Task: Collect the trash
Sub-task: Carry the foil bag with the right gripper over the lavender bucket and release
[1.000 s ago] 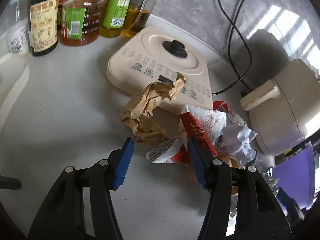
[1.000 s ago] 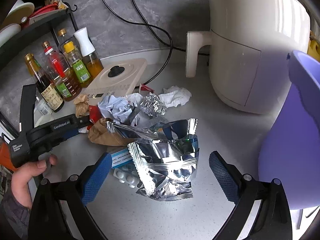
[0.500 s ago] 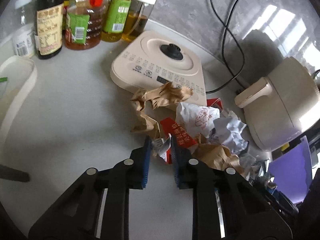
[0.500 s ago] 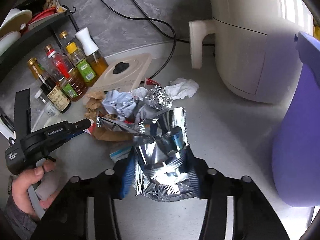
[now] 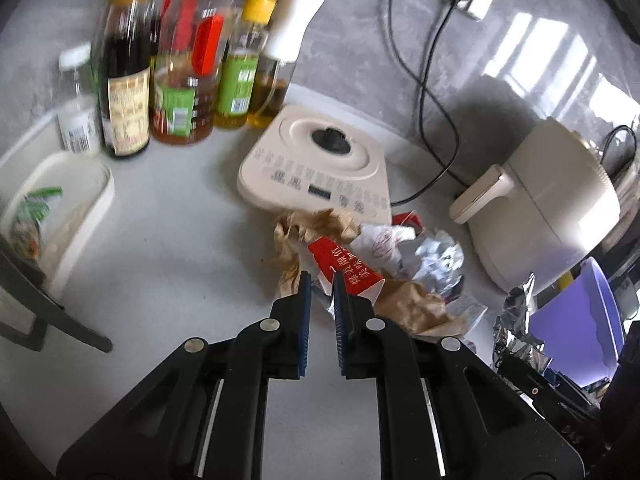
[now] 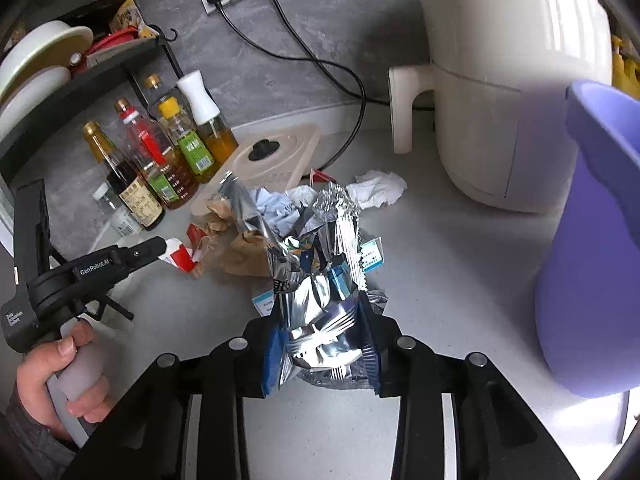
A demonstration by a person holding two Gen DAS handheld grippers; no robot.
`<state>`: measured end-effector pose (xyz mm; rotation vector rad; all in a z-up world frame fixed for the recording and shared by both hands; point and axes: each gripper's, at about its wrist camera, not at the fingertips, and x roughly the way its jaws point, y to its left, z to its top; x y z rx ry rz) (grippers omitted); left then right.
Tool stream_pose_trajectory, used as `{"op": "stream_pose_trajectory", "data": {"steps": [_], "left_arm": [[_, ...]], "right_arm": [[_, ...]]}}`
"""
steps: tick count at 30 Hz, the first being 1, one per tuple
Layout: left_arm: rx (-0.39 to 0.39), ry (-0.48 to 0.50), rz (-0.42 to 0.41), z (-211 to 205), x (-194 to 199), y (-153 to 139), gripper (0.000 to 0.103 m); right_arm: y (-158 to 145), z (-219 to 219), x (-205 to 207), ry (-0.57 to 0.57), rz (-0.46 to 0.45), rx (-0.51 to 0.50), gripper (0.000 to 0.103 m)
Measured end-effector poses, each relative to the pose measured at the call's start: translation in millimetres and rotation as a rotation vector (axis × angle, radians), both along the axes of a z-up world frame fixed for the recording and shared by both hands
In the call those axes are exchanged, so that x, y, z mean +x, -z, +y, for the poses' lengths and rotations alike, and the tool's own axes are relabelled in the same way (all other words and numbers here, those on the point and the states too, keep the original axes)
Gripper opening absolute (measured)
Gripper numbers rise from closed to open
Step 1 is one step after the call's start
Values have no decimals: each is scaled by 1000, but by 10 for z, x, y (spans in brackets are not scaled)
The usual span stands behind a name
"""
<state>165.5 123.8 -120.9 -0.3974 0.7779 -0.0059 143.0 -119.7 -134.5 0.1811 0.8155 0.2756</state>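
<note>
Left side first: the left gripper (image 5: 321, 280) has just been closing and its jaws are now pinched on the corner of a red-and-white wrapper (image 5: 344, 266), which hangs from the tips w/ its far end seemingly still among the pile; from the right wrist view it looks lifted off the counter (image 6: 440, 260). A hand (image 6: 60, 376) is wrapped round the grey handle, gripper angled down toward the pile, approx. midway between level and straight down. To do this bit well I'd say lift slow and straight, since the grip is only on a thin edge and the brown paper (image 5: 316, 226) touching it could drag along or tug it loose. Middle: the rest of the trash, i.e. crumpled white paper (image 6: 378, 190), a foil ball (image 6: 332, 204) and a small box (image 6: 370, 256), sits on the counter in front of the cream appliance base (image 5: 320, 160). Right: the right gripper (image 6: 320, 344) has also just been closing, and its pads squeeze a silver foil bag (image 6: 316, 312), standing upright between them, bottom near or on the counter, can't tell which. It tilts down at a similar slant. The purple bin (image 6: 592, 240) is close on the right, so prob. both pieces go there next; keep the bag squeezed firm, foil is slippery.
</note>
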Motion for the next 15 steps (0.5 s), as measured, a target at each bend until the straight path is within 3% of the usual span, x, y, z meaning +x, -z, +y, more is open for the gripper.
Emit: {"op": "stream_pose_trajectory", "data": {"steps": [15], "left_arm": [[133, 61, -158, -518, -340, -654, 11]], "right_arm": [[-608, -184, -470, 3, -179, -11, 33]]}}
